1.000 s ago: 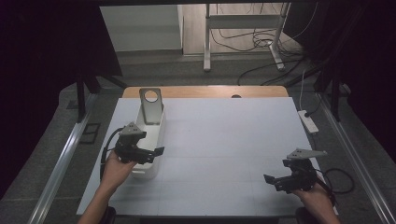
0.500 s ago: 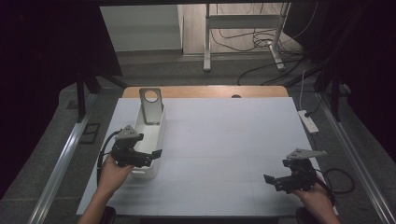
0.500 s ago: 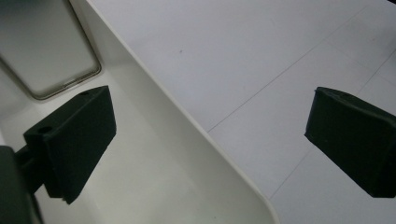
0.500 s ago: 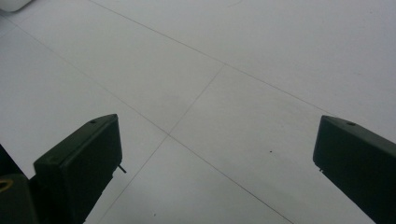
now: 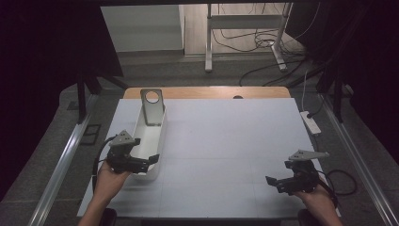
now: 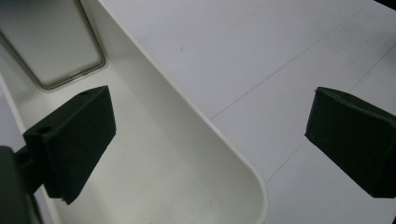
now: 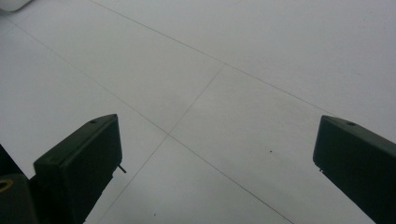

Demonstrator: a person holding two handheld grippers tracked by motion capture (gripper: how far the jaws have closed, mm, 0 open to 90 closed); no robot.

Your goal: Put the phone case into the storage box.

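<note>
The left gripper (image 5: 151,160) has slid back along the white tray (image 5: 155,134) toward the person, from about the tray's middle down to its near rounded end. Its jaws now straddle the tray's right wall (image 6: 187,116), one inside the tray, one out over the white table (image 6: 261,56), spread wide. The person's left hand (image 5: 112,172) has drawn back with it.

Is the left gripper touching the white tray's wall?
Apart. The left gripper view shows the left gripper open astride the white tray wall, with a gap at each jaw.
</note>
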